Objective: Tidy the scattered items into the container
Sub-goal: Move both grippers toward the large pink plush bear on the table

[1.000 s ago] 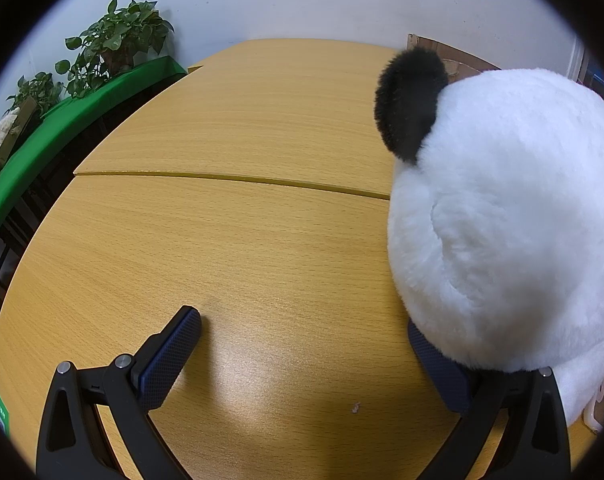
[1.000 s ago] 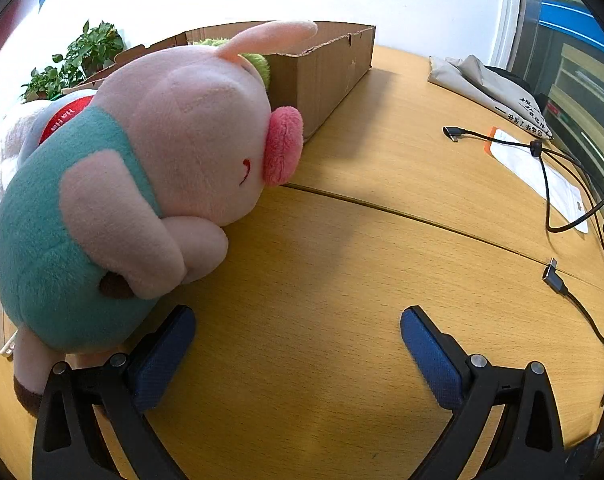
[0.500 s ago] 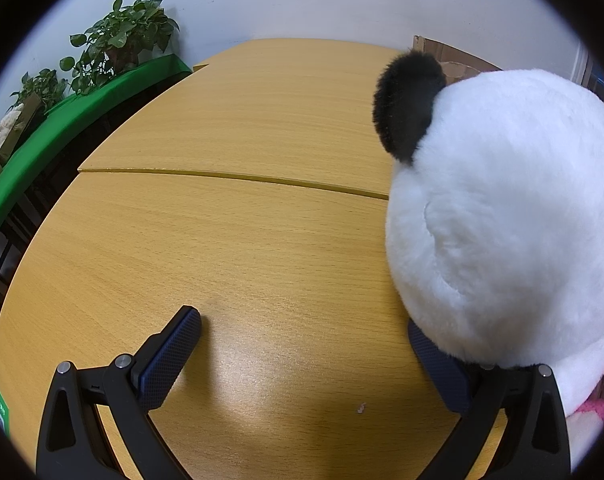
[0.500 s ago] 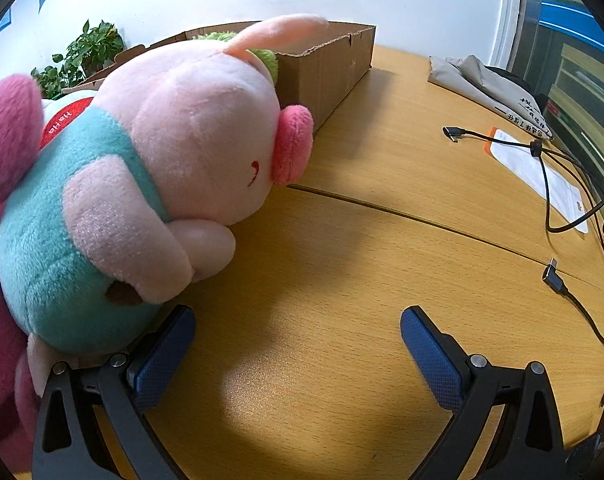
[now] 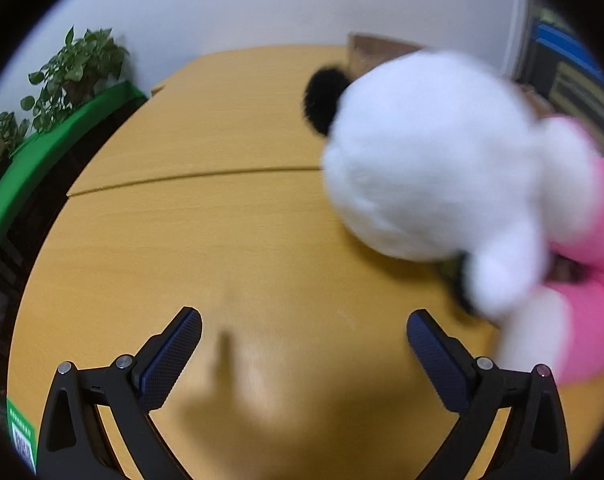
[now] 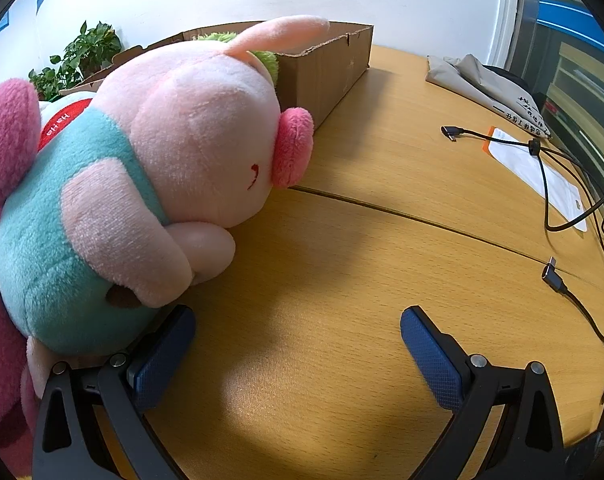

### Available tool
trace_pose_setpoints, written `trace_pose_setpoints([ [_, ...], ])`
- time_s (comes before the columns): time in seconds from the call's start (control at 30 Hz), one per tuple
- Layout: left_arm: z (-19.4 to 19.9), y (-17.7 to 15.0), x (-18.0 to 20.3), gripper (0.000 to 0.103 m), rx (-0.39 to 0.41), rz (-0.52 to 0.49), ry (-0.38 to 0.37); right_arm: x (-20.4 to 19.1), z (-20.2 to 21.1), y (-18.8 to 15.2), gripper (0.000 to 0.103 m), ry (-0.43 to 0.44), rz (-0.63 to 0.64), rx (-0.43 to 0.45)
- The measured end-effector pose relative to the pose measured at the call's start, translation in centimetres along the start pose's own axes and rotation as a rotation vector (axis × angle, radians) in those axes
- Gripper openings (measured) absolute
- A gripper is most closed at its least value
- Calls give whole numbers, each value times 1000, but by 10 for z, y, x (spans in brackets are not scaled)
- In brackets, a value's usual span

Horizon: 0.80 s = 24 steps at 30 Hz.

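Both grippers gape wide, grasping nothing — left gripper [image 5: 304,344] clear of the blurred panda [image 5: 434,168], right gripper [image 6: 297,344] with one pad under the pig [image 6: 141,200]. Pig lies lengthwise on the table [image 6: 362,264], snout toward the box [image 6: 326,68].

Black fingers [image 5: 169,360], blue textured pads [image 6: 432,354]

Left gripper [image 5: 304,346] and right gripper [image 6: 297,344] gape wide.
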<state>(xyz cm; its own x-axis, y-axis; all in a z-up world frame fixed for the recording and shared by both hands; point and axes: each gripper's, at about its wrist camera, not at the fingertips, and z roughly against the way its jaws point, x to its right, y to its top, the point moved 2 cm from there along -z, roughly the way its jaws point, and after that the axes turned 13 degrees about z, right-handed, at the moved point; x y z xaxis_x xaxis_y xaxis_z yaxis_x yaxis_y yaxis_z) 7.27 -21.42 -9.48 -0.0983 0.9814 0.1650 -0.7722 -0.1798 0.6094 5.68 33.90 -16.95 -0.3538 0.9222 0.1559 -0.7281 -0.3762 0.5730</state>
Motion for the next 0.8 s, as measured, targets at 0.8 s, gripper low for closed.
trace_pose_setpoints([
  [0.8, 158, -95, 185, 102, 323, -439, -339, -165, 258, -53, 103, -42, -219, 381],
])
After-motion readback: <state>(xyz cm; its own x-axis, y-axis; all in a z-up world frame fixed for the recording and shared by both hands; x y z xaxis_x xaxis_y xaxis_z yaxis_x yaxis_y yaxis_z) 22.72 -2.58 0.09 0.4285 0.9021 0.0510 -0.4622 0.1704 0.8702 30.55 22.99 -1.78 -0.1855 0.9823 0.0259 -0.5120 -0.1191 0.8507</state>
